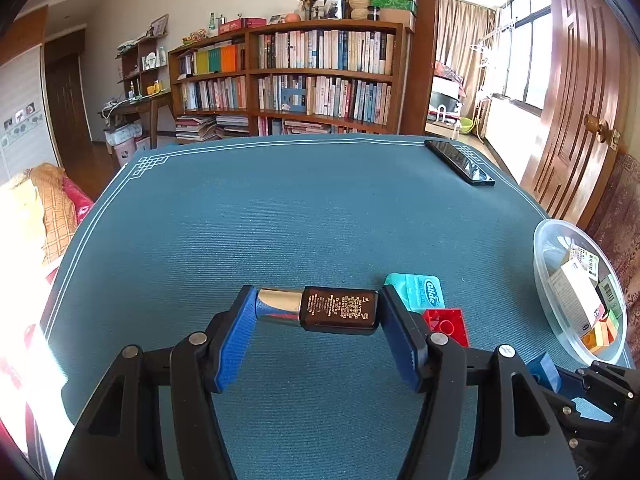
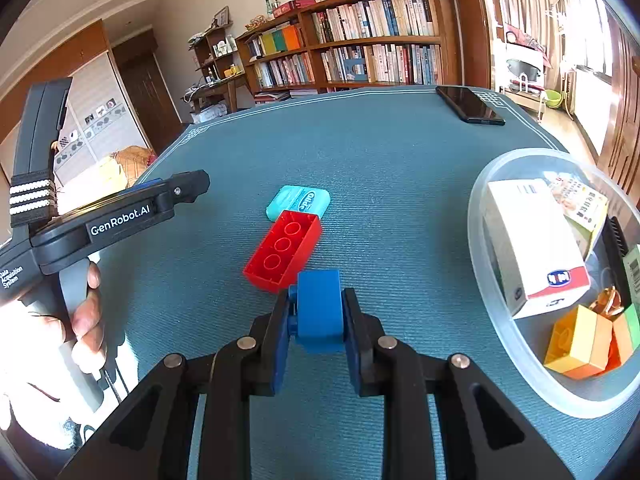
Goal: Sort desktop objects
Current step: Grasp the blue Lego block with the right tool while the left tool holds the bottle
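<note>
Here the left gripper [image 1: 316,312] clamps a lipstick [image 1: 320,310], right gripper [image 2: 318,312] a blue brick [image 2: 319,310]; far mat [image 1: 300,208] seemingly open.

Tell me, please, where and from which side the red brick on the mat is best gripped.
Grip the red brick across its two long side walls, from above. It lies hollow side up, one short end against the teal floss box, the other near the blue brick, so the long walls look free.

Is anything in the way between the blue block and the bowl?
No. The right gripper holds the blue block, and only bare mat lies between it and the bowl.
</note>
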Motion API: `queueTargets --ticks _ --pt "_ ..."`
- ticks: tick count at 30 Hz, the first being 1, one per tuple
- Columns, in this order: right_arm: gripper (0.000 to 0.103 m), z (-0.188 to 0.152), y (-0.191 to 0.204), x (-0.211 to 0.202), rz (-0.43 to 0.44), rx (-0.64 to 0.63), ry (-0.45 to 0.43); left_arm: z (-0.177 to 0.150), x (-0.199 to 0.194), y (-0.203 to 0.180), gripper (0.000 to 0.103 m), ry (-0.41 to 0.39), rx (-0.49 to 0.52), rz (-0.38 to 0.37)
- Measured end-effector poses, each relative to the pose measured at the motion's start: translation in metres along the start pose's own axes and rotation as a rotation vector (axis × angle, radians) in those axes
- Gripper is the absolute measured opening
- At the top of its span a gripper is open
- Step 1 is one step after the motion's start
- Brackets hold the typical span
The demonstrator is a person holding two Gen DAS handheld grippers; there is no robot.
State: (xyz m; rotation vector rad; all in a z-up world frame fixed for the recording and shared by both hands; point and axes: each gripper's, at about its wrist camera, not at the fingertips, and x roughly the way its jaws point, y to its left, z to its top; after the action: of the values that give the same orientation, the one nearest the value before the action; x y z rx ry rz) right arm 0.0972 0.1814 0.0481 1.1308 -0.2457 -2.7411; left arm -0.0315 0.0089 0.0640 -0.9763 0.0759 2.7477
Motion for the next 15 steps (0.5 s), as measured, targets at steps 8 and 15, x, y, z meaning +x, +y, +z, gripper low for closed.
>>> queueTargets --ticks 8,15 --pt "0.027 0.004 -0.018 -0.025 -0.04 0.044 -0.049 -0.003 -0.008 -0.021 0.065 -0.013 0.053 -0.03" --pt "0.027 -0.008 -0.021 -0.022 0.011 0.072 -0.013 -0.005 -0.01 -0.032 0.065 -0.016 0.077 -0.041"
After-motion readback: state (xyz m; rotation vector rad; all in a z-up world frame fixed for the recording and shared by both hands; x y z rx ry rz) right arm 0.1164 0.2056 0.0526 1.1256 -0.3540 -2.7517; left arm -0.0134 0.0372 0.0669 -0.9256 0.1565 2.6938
